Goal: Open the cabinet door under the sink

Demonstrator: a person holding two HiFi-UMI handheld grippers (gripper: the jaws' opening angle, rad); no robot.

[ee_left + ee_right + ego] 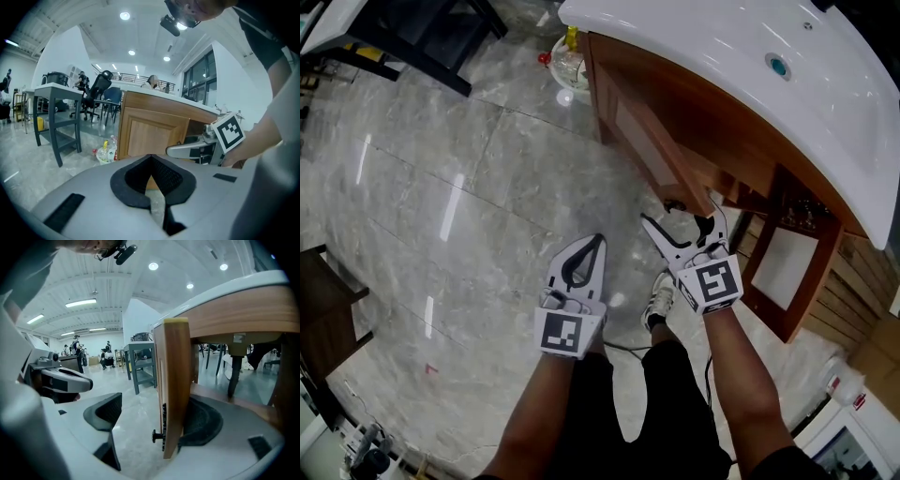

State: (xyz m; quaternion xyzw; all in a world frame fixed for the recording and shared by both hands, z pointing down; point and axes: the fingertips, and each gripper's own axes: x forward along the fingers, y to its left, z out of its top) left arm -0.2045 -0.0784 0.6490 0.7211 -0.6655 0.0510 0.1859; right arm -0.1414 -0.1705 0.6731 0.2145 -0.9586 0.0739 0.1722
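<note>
The wooden cabinet door [661, 141] under the white sink [722, 47] stands partly swung out. My right gripper [680, 220] is open, and the door's free edge [176, 380] sits between its jaws, close against the right-hand pad [204, 420]. The left-hand pad is well off it. A small dark knob [157, 437] sticks out of the door face near its lower edge. My left gripper [598, 240] hangs over the floor, left of the right one, shut with nothing in it. In the left gripper view the door [150, 136] and the right gripper [187, 150] lie ahead.
A bag of bottles and rubbish [565, 61] sits on the marble floor by the cabinet's far corner. A dark table [422, 37] stands at the back left. Another wooden frame with a pale panel [787, 267] stands open at the right. The person's shoe [659, 298] is below the grippers.
</note>
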